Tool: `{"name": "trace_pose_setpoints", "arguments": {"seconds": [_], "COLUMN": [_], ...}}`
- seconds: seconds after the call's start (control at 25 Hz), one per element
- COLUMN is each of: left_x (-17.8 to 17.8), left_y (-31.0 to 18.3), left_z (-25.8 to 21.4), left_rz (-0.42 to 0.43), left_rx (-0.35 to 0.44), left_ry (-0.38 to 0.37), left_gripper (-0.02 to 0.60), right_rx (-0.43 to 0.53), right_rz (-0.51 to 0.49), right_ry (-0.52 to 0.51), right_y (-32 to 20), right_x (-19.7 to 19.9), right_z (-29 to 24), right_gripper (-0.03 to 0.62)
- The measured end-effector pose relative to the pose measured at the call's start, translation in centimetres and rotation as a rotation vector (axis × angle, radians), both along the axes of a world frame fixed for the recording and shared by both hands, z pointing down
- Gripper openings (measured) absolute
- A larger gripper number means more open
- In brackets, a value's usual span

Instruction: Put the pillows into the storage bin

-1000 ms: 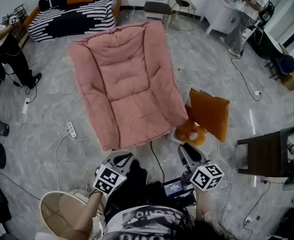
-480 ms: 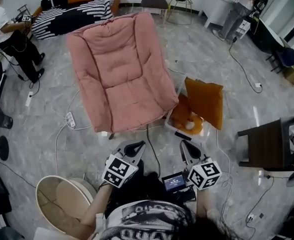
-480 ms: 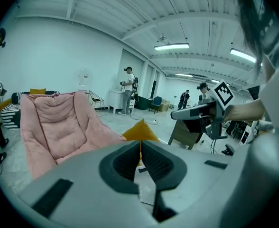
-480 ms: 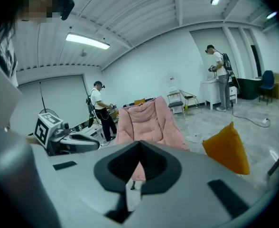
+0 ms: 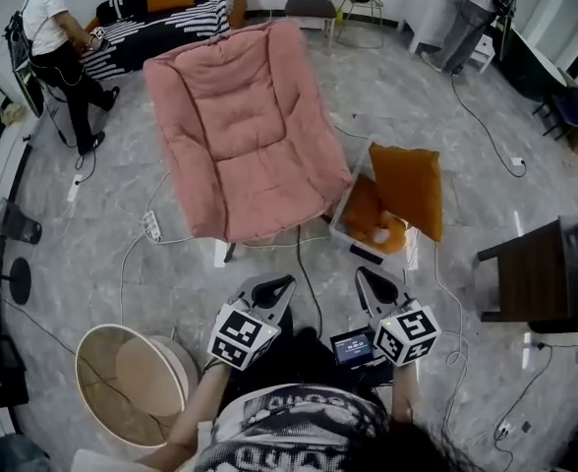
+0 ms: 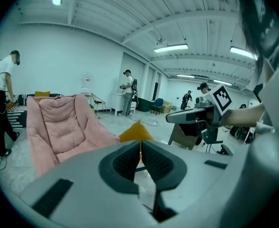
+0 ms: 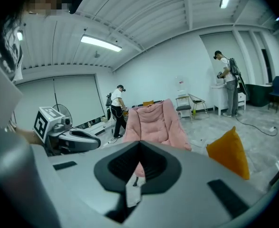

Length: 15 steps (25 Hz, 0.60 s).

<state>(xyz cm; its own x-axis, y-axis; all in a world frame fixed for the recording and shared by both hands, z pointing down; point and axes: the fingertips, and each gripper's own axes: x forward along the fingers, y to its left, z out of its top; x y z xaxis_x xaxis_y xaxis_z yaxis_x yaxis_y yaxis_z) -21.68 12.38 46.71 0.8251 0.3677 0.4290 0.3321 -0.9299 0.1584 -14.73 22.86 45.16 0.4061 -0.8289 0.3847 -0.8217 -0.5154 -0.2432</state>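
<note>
Here, the left gripper (image 5: 278,284) and right gripper (image 5: 367,277) are hovering, jaws pressed together and empty; the screen (image 5: 352,346) between them is showing print too small to read.

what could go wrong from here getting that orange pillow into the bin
A black cable lies on the floor between the person and the storage bin; a foot might snag on it.
The bin already holds an orange item, so the orange pillow leaning beside it may not settle in.
The left claw and right claw are shut and must open first.
</note>
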Motion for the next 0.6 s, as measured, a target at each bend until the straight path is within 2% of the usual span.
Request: {"name": "trace_pose_setpoints", "arguments": {"seconds": [0.6], "left_x": [-4.1], "left_y": [2.5], "left_z": [-0.2], "left_rz": [-0.007], "left_rx": [0.049], "left_ry": [0.022], "left_gripper": [0.018], "right_rx": [0.038], "right_rz": [-0.053], "right_ry": [0.029], "right_y": [1.7], "right_x": [-3.3], "right_z": [-0.7], "right_gripper": [-0.002]}}
